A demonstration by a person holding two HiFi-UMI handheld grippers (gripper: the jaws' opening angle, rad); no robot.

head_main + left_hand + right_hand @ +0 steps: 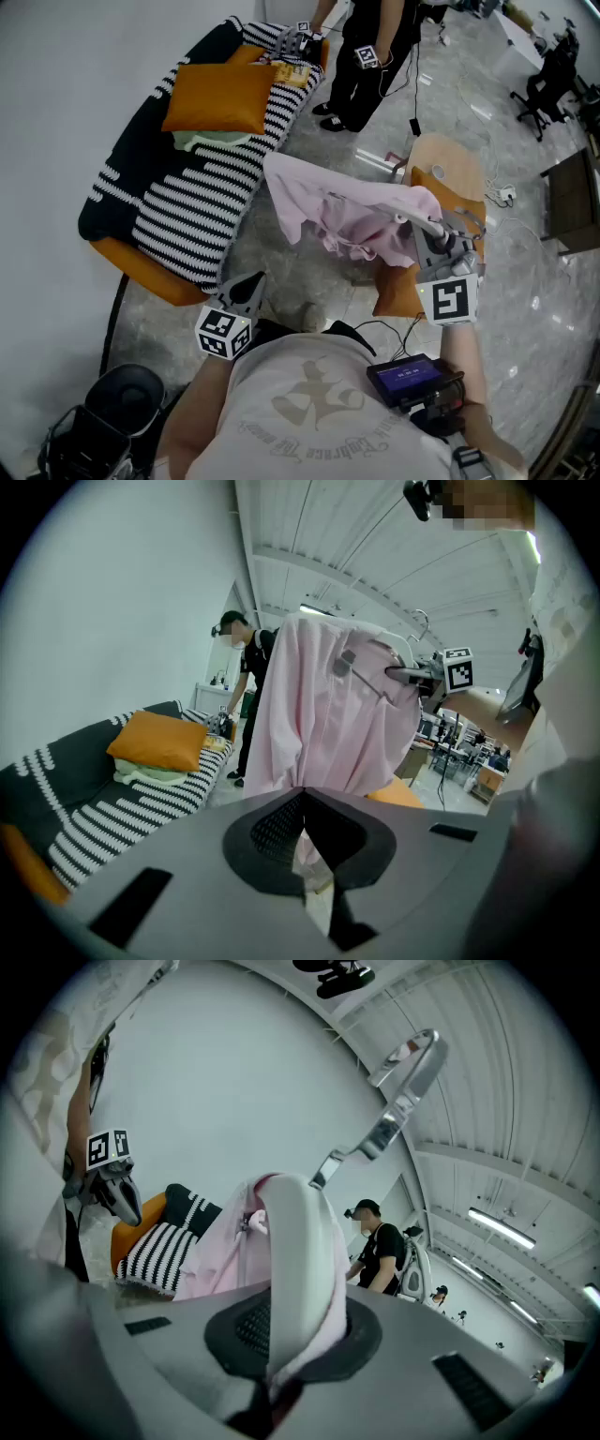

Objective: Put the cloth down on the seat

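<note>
We find the right hand-held gripper (pixel 419 228) clamped on a white plastic hanger (pixel 298 1241) carrying the pale pink fabric cloth (pixel 323 202), which hangs in the air beside the black-and-white striped sofa (pixel 202 202), clear of it. The left hand-held gripper (pixel 251 284) is closed and empty

An orange cushion (pixel 217 97) lies near a standing person (pixel 354 89) in black

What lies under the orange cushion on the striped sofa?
A pale green cloth sticks out under the orange cushion, on the striped sofa cover. The cushion covers the rest, so its full size is hidden.
</note>
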